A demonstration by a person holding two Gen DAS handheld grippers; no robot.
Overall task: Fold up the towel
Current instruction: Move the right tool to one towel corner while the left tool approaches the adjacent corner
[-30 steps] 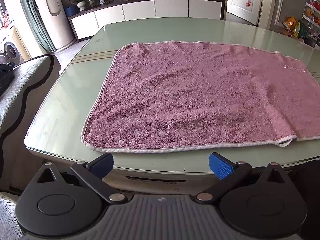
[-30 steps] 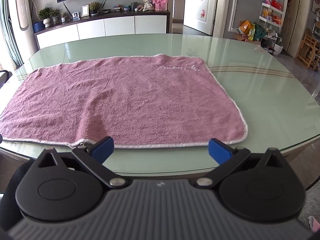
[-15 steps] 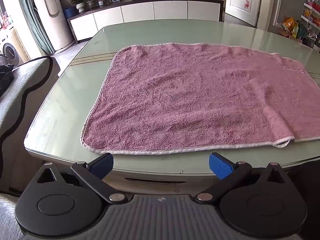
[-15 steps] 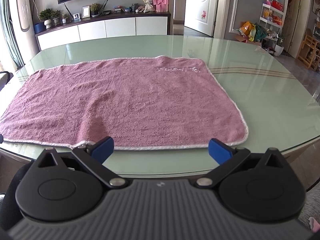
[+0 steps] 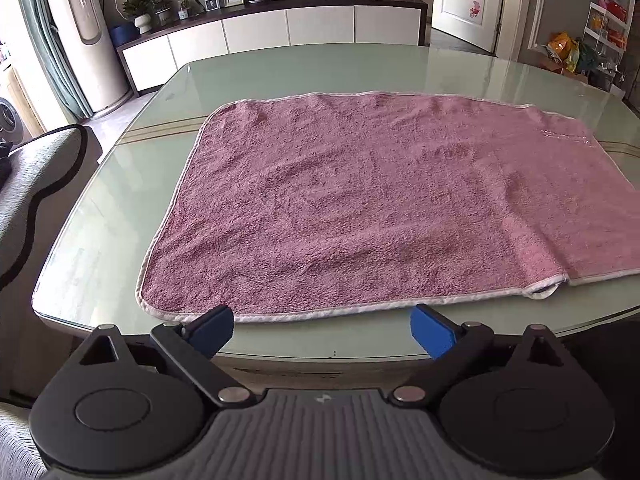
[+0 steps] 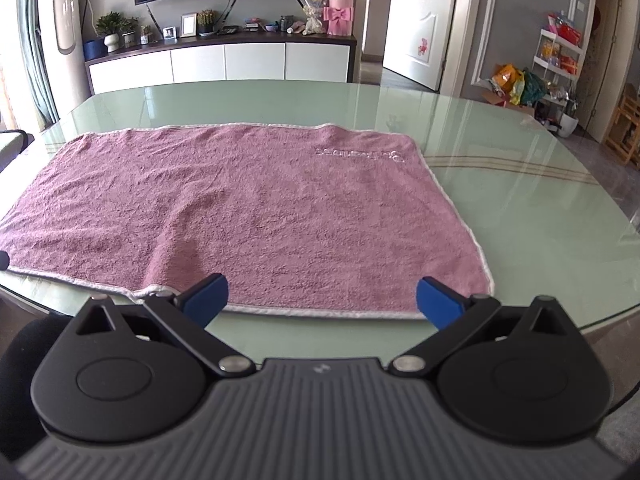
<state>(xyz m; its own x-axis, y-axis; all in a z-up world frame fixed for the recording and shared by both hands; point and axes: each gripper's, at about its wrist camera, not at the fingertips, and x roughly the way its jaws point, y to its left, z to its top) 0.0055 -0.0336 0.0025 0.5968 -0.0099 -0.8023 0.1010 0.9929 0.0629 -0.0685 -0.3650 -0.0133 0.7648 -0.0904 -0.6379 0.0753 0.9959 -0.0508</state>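
Moved up a little and closer to the near edge since a second ago, both of them, so more of the far room shows in each view. Left black gripper with blue pads [image 5: 322, 330] held wide apart, with nothing between the pads, just off the near edge of the pale green glass table [image 5: 120, 216]. Right black gripper with blue pads [image 6: 322, 300] also spread wide and empty, pads hanging over the near hem.

Fluffy pink towel with a white hem [image 5: 360, 208] spread flat on the glass table [image 6: 520, 208], lying where it lay before, not yet folded. Small white hanging loop [image 5: 544, 291] poking out at the near hem, about halfway along. Sewn letters [image 6: 358, 155] near the far right corner of the pink towel [image 6: 248, 208]; too small to read. A few soft bumps in the cloth, nothing big.

Behind the table, a long white cupboard with a dark top [image 6: 224, 62], with small plants and a photo frame on it. Pink box with a bow [image 6: 340, 14] at its right end. White door [image 6: 418, 24] further right. Grey seat with a black wavy line [image 5: 36, 184] off to the left of the table.
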